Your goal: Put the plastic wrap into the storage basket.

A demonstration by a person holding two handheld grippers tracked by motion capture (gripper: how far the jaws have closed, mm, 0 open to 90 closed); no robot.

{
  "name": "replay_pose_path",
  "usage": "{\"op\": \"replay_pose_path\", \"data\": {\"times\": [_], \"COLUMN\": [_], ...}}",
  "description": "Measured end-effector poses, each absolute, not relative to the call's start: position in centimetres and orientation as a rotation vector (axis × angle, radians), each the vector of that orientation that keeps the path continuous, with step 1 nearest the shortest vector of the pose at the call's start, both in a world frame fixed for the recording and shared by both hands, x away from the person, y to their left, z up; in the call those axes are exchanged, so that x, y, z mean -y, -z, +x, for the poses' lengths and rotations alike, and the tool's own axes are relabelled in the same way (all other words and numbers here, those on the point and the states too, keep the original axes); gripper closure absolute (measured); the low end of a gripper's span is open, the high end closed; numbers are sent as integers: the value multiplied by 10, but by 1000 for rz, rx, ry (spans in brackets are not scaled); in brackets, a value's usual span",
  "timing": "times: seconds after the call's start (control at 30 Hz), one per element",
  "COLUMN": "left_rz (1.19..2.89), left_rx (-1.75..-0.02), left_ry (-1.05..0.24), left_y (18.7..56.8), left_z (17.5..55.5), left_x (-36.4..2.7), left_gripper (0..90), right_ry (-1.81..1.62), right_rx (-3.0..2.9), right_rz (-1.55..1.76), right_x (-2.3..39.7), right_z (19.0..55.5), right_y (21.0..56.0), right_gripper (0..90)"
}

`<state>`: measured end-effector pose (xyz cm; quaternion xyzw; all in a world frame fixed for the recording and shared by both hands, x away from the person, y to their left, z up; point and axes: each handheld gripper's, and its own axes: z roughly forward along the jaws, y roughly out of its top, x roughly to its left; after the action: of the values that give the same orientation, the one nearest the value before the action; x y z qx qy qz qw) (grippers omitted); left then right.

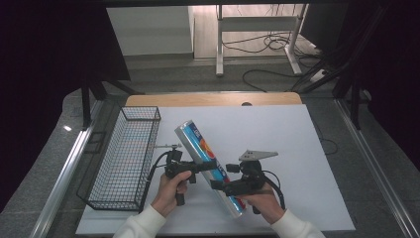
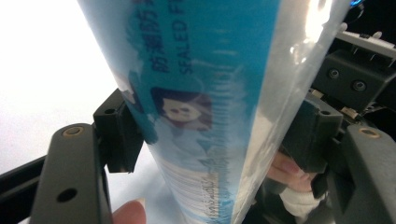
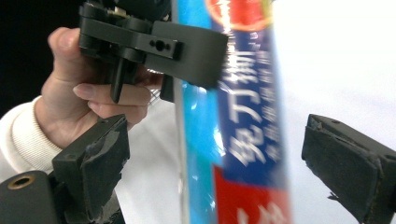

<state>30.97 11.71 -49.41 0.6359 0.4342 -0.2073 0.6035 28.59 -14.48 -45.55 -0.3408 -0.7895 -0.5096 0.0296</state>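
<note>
A white sheet covers most of a pale wooden table top, whose bare back edge shows as a strip beyond it. On the left part of the sheet stands a long black wire basket, rectangular and open at the top. Around the table the floor is grey speckled stone, with metal rails running along both sides. Farther back stands a white desk frame with a tangle of dark cables under and beside it, and dark curtains close off the room to left and right.

Over the front middle of the sheet a long blue box wrapped in shiny clear film, printed with red patches and white characters, is lifted at a slant, its far end up toward the basket and its near end down by the person's hands. The left gripper is clamped across the box at about its middle; in the left gripper view the two black pads press its sides. The right gripper, with a grey three-cornered plate on top, sits lower along the box, and in the right gripper view its jaws stand wide, a clear gap on either side of the box. White sleeves show at the bottom edge
</note>
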Motion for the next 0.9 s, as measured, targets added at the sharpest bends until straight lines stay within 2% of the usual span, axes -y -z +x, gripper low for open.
{"op": "replay_pose_path", "data": {"times": [0.3,0.5,0.9], "left_rz": [1399,1357,1349], "left_rx": [-967,-970,-982], "left_ry": [468,465,442], "left_y": [473,469,467], "left_z": [305,304,302], "left_x": [-137,-152,-166], "left_gripper": [313,313,314], "right_ry": [1668,1615,1472], "right_rx": [2429,2494,2585], "right_rz": [-1134,-1227,-1397], "right_x": [192,222,244], "right_z": [288,288,299], "right_y": [443,455,475], "right_gripper": [85,89,96]}}
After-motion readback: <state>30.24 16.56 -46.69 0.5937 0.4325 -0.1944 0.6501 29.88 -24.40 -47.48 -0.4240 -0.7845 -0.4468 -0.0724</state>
